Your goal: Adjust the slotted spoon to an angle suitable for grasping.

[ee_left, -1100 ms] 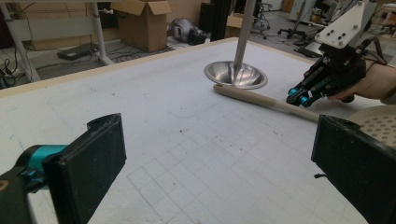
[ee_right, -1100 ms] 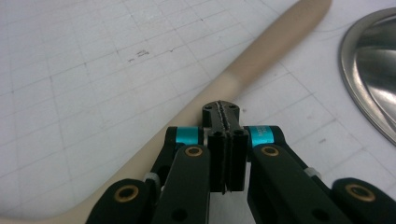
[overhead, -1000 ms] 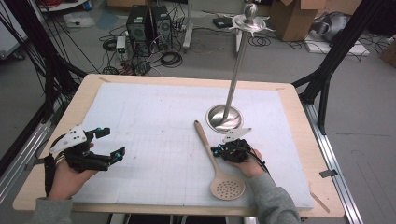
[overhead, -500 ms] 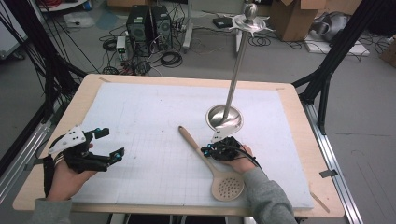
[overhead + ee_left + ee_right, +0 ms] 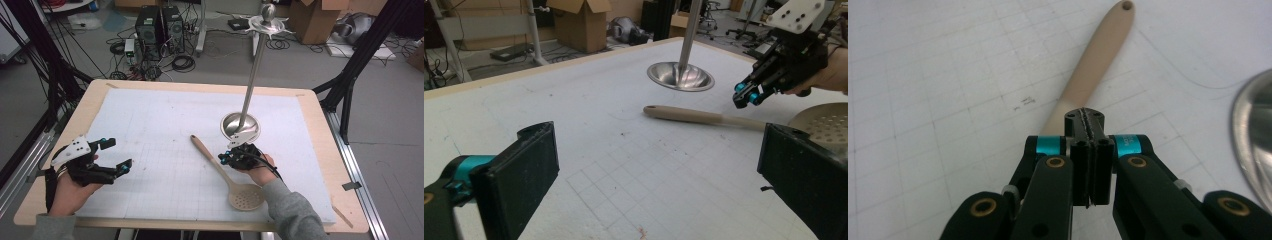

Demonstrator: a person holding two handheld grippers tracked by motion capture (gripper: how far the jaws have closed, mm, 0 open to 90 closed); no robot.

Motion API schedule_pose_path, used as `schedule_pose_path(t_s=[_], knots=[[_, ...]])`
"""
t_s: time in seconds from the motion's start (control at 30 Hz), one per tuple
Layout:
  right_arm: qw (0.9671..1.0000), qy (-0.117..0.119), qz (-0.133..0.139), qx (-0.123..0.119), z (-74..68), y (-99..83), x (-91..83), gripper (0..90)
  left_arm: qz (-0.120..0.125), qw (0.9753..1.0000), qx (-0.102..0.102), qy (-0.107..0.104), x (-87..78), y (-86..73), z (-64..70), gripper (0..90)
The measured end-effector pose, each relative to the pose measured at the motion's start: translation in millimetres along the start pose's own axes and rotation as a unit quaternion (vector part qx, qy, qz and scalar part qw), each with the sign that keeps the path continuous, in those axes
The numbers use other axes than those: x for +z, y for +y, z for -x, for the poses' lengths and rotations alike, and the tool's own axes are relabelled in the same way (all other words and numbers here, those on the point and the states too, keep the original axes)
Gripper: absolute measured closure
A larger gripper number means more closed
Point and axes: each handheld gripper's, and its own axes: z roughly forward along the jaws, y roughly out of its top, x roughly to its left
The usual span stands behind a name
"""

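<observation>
A beige slotted spoon (image 5: 210,156) lies on the white gridded mat (image 5: 165,125), handle pointing far-left and perforated bowl (image 5: 246,196) near the front edge. My right gripper (image 5: 225,159) is shut, its jaws pressed flat together with nothing between them. Its tip rests on or just over the spoon handle (image 5: 1093,65); I cannot tell whether they touch. My left gripper (image 5: 117,155) is held open at the mat's left side, well away from the spoon. Between its wide-apart jaws I see the spoon (image 5: 694,116) and the right gripper (image 5: 746,95).
A tall steel stand with a round dished base (image 5: 240,125) rises just behind the right hand; its pole (image 5: 252,75) ends in a spiked top. The base edge (image 5: 1255,125) is close to the right gripper. The wooden table rim (image 5: 320,130) frames the mat.
The spoon's handle has swung to the left across the mat, with the shut right gripper moving left along with it. The left gripper has stayed put and open.
</observation>
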Motion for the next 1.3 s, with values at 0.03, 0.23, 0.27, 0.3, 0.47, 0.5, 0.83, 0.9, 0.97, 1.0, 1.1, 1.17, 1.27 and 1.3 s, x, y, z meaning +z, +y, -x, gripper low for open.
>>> schedule_pose_path(t_s=[0.03, 0.23, 0.27, 0.3, 0.47, 0.5, 0.83, 0.9, 0.97, 1.0, 1.1, 1.17, 1.27, 1.3], knots=[[1.0000, -0.004, 0.003, 0.008, -1.5, 1.8, -1.3, 90.0, -0.001, 1.0000, 0.001, 0.000, 0.2, 0.0, 0.0, 3.5], [0.9995, -0.021, -0.020, 0.013, -7.1, 9.0, 5.0, 90.0, 0.000, 1.0000, 0.003, -0.005, 2.3, 0.5, 1.8, 3.5], [0.9994, -0.022, -0.020, 0.016, -6.9, 9.9, 7.2, 90.0, 0.000, 1.0000, 0.003, -0.005, 2.0, 0.7, 1.8, 3.5], [0.9994, -0.022, -0.019, 0.019, -6.0, 10.7, 9.8, 90.0, -0.001, 1.0000, 0.004, -0.006, 1.7, 0.8, 1.4, 3.5], [0.9989, -0.022, -0.038, 0.016, -3.6, 11.9, 24.1, 90.0, 0.003, 1.0000, 0.001, -0.005, 0.3, 0.8, 0.8, 3.5], [0.9988, -0.021, -0.041, 0.016, -3.8, 12.1, 26.8, 90.0, 0.003, 1.0000, 0.001, -0.004, -0.2, 0.8, 0.7, 3.5], [0.9993, 0.004, -0.036, 0.006, -2.6, 14.4, 35.5, 90.0, 0.003, 1.0000, 0.000, -0.004, -0.4, 0.7, 1.3, 3.5], [0.9993, 0.013, -0.034, -0.004, -4.1, 15.4, 37.0, 90.0, 0.002, 1.0000, 0.001, -0.006, 0.1, 0.6, 1.1, 3.5], [0.9991, 0.022, -0.035, -0.012, -6.3, 17.2, 38.3, 90.0, 0.001, 1.0000, 0.003, -0.006, 0.2, 0.7, 0.8, 3.5], [0.9988, 0.028, -0.035, -0.019, -7.7, 18.3, 39.3, 90.0, 0.002, 1.0000, 0.002, -0.006, 0.3, 0.7, 1.0, 3.5], [0.9973, 0.044, -0.037, -0.045, -12.4, 22.0, 42.3, 90.0, 0.002, 1.0000, 0.001, -0.006, 0.1, 0.6, 0.9, 3.5], [0.9962, 0.047, -0.041, -0.060, -15.4, 24.6, 43.2, 90.0, 0.003, 1.0000, 0.000, -0.005, -0.5, 0.7, 1.2, 3.5], [0.9950, 0.050, -0.045, -0.073, -18.3, 27.4, 43.8, 90.0, 0.004, 1.0000, 0.001, -0.004, -1.4, 1.2, 1.1, 3.5], [0.9949, 0.052, -0.046, -0.074, -19.5, 27.9, 44.0, 90.0, 0.004, 1.0000, 0.001, -0.004, -1.5, 1.2, 1.1, 3.5]])
